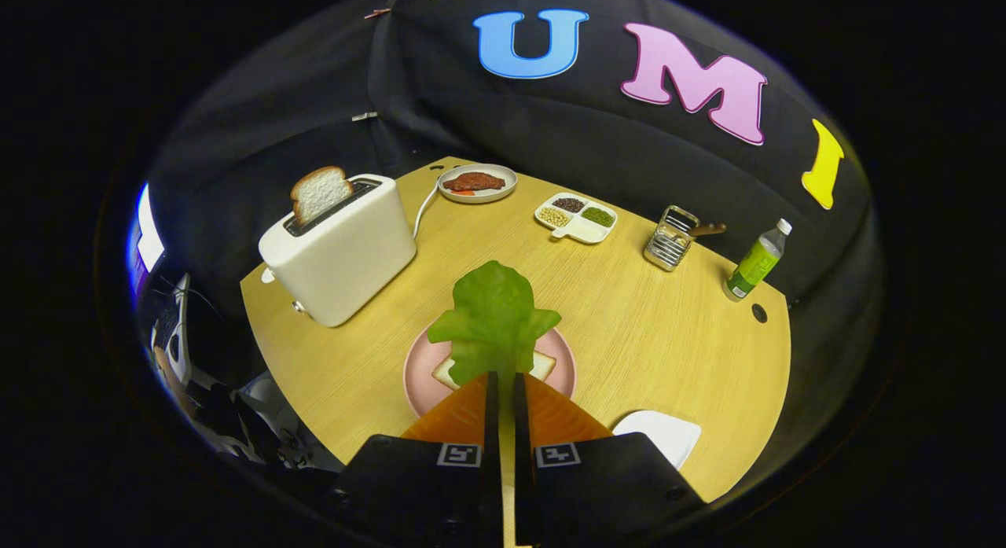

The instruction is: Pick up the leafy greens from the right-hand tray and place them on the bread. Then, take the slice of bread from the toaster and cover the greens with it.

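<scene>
We are holding the gripper (503,379) with its two fingers nearly closed, and both are pressing on the lower stem of the bright green, ruffled leaf of lettuce (493,320). The leaf is standing up just ahead of the fingertips, with its long axis running straight away from us, along the fingers. Directly below the leaf we are seeing the pale square slice of bread (542,365) that is lying on the round pink plate (420,371); so the coming move, in our judgement, is going mostly downward, not sideways.

Beyond the plate and to its left, the white box-shaped toaster (342,253) is standing, with a second slice of bread (320,193) rising out of its slot. Just right of the plate, a white tray (660,434) is lying near the table edge.

We are not finding any brand or label that can be read.
</scene>
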The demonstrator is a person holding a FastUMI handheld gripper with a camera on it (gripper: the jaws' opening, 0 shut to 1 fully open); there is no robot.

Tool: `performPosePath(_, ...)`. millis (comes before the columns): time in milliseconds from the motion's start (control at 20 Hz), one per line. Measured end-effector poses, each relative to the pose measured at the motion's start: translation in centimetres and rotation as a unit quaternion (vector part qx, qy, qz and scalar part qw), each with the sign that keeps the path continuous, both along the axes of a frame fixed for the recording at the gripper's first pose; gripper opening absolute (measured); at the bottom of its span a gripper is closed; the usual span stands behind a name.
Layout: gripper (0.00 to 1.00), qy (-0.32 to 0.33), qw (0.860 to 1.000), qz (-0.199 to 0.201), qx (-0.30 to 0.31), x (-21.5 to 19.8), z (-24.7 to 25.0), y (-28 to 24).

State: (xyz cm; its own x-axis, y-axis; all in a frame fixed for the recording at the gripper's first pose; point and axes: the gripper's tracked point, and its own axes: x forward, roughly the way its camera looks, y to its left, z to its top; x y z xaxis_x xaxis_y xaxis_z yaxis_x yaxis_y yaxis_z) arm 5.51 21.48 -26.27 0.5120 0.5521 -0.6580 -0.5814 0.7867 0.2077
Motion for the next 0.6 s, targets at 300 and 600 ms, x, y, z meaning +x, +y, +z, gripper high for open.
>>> performPosePath(300, 0.10, 0.015, 1.000, 0.000, -0.016, 1.6, -2.6, 2.1)
performPosePath(600, 1.00, -0.001, 0.998, -0.041, -0.045, 2.9, -4.1, 2.0)
